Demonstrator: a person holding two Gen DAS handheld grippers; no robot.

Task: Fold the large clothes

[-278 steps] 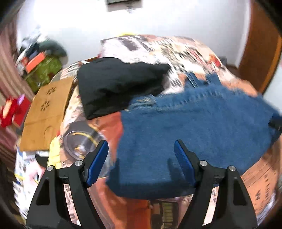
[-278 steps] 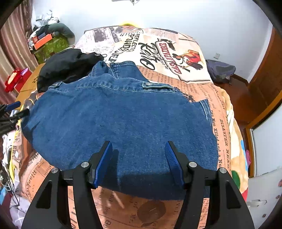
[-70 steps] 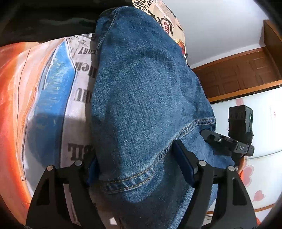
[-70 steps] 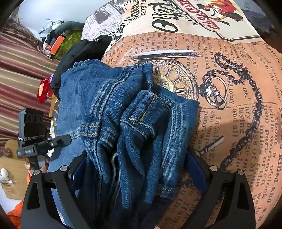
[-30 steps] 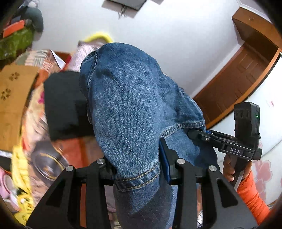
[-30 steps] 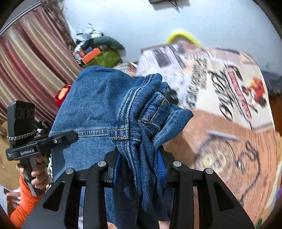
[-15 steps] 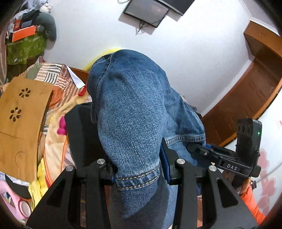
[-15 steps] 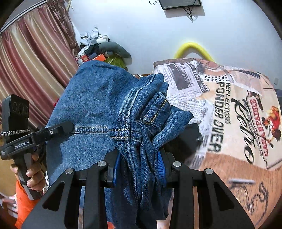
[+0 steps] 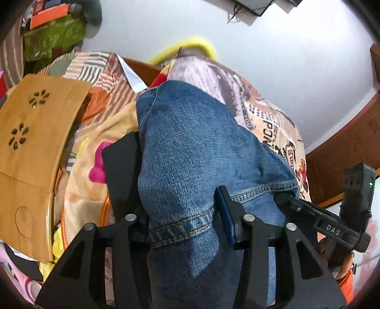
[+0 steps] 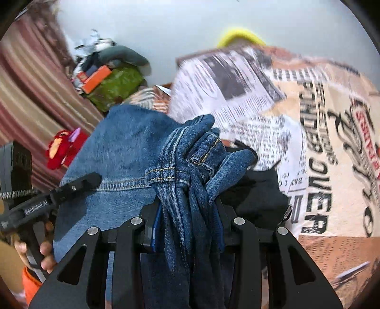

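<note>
A: Item one, the jeans (image 9: 190, 154)?
B: One pair, blue denim with tan stitching, held up off the bed (image 10: 332, 147) between the two grippers. The left gripper (image 9: 180, 223) had its jaws clamped on a stitched hem; the right gripper (image 10: 187, 225) had its jaws pressed onto a bunched waistband with a belt loop. The lower part of the denim ran out of both views.

A: Any writing?
B: "DAS" on the side of the right gripper as seen from the left wrist, "GenRobot.AI" on the left gripper as seen from the right wrist. The bed cover was printed like newspaper; "OVER" read plainly near the right, the rest was blurred or cut off.

A: Other cloth?
B: One black garment (image 10: 256, 190) on the bed, beneath and beyond the jeans, mostly hidden by them.

A: Surroundings, counted?
B: One wooden board (image 9: 30, 147) with two flower-shaped cut-outs, at the left. One red plush toy (image 10: 61, 149) by the striped curtain (image 10: 26, 78). One green bag (image 10: 116, 85) far left with an orange box (image 10: 96, 79) on it. One yellow curved object (image 10: 239, 35) behind the far end of the bed, partly hidden. One dark screen (image 9: 258, 6) on the wall, cut by the frame.
</note>
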